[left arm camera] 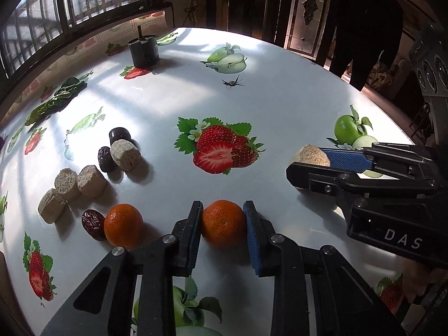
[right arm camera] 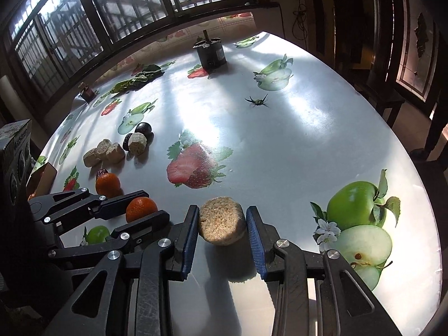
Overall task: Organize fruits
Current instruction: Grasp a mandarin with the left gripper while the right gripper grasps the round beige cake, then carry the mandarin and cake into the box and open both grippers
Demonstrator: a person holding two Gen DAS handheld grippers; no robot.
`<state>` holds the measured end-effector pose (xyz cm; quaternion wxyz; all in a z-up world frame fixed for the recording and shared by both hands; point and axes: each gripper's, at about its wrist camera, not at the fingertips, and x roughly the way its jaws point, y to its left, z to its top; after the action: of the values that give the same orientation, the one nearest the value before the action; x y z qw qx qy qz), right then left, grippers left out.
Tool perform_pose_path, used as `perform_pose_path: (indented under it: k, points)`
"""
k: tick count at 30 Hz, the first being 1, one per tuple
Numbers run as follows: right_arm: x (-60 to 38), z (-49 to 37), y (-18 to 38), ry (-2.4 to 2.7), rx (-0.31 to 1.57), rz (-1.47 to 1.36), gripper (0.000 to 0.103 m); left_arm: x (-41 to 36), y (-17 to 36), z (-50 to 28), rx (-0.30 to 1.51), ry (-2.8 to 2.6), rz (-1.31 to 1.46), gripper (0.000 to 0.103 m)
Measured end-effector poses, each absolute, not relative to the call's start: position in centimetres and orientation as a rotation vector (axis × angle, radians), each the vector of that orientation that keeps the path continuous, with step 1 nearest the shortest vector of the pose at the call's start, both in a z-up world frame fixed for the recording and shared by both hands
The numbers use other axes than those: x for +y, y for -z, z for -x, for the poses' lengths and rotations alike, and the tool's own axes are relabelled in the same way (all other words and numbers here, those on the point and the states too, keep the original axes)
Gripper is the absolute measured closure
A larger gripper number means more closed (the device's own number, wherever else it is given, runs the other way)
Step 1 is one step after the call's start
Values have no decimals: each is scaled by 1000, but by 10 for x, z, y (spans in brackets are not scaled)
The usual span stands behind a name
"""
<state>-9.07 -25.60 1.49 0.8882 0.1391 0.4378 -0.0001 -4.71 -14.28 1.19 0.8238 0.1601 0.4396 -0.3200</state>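
My left gripper [left arm camera: 223,218] is shut on an orange tangerine [left arm camera: 223,223], both pads against its sides, just over the table. A second tangerine [left arm camera: 123,224] lies to its left beside a dark red date [left arm camera: 92,224]. My right gripper [right arm camera: 222,221] is shut on a tan fibrous chunk [right arm camera: 222,224] near the table's front; it also shows in the left wrist view [left arm camera: 309,155]. Further left lie three tan chunks [left arm camera: 67,187], another chunk [left arm camera: 125,154] and two dark dates [left arm camera: 119,135].
The round table [left arm camera: 280,106] has a white cloth printed with strawberries and apples. A black cylinder [left arm camera: 144,49] stands at the far side, a small insect-like thing [left arm camera: 232,82] mid-table, green leaves [left arm camera: 56,100] far left. A person [left arm camera: 366,25] stands behind.
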Motion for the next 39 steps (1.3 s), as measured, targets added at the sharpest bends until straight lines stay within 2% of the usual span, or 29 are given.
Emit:
perform_pose_path:
  k: [11, 20, 30, 39]
  points:
    - [-241, 101, -31, 18, 884, -258, 66, -80, -53, 73, 908, 639, -182, 75]
    - [-196, 116, -65, -31, 824, -192, 66, 14, -79, 93, 862, 539, 23, 75]
    - [-98, 118, -88, -212, 775, -124, 66, 150, -75, 105, 841, 275, 226, 75]
    - [37, 102, -85, -475, 786, -36, 66, 263, -60, 108, 831, -81, 272, 75]
